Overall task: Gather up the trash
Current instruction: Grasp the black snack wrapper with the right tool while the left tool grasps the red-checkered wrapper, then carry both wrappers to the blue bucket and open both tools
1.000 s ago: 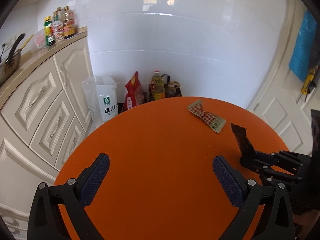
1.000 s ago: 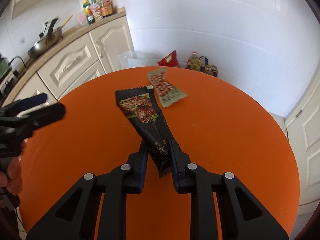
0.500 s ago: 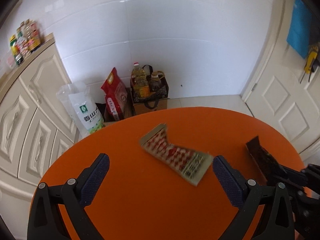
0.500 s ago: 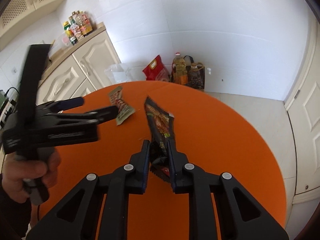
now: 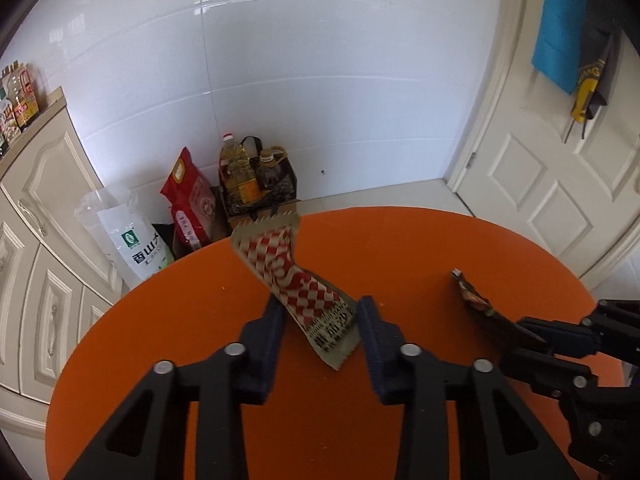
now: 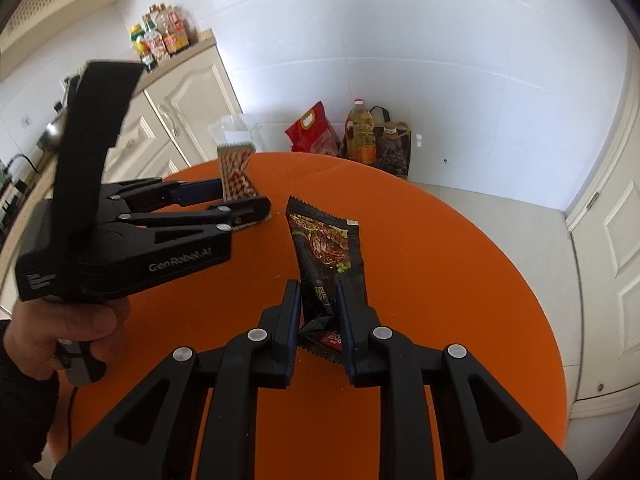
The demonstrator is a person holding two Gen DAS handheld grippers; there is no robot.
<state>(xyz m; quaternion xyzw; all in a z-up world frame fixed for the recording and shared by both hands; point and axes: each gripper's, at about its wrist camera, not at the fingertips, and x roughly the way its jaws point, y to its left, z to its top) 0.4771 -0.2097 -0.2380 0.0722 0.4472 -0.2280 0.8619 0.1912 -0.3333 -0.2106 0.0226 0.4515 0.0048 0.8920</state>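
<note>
Wrappers, two of them, one per tool, over an orange round table [image 5: 400, 248].

Left wrist view: left tool [image 5: 322, 322] has just been closing, jaws now narrowed onto the checked wrapper [image 5: 296, 276]. Both pads touch its lower printed end, so it's gripped. Wrapper runs up and away from the tool, tilted to the left, its toothed top edge free, past the far table rim. Off to the right of this tool, right tool [image 5: 516, 332] comes in from the side w/ the dark wrapper [image 5: 474, 304] sticking out of its tips; only an edge-on sliver shows here, print unreadable.

Right wrist view: right tool [image 6: 318, 300] clenched on the dark wrapper [image 6: 326, 248], pads pinching its crumpled lower part; upper part stands up ahead of the tool, face-on, food picture visible. This view gives what the other can't: left tool [image 6: 244, 204] from the side, a hand [image 6: 56, 336] wrapped round its grip, dark sleeve at the frame edge. Checked wrapper [image 6: 236, 172] rises above those tips. Whether its low end touches the table can't be told. Crumbs on the table just ahead of the right tool.

Beyond both tools, on the floor by the white wall: oil bottle [image 5: 238, 176], red bag [image 5: 192, 200], white bag [image 5: 132, 240]. Door [image 5: 552, 168] only in left view in full; cupboards to the left.
</note>
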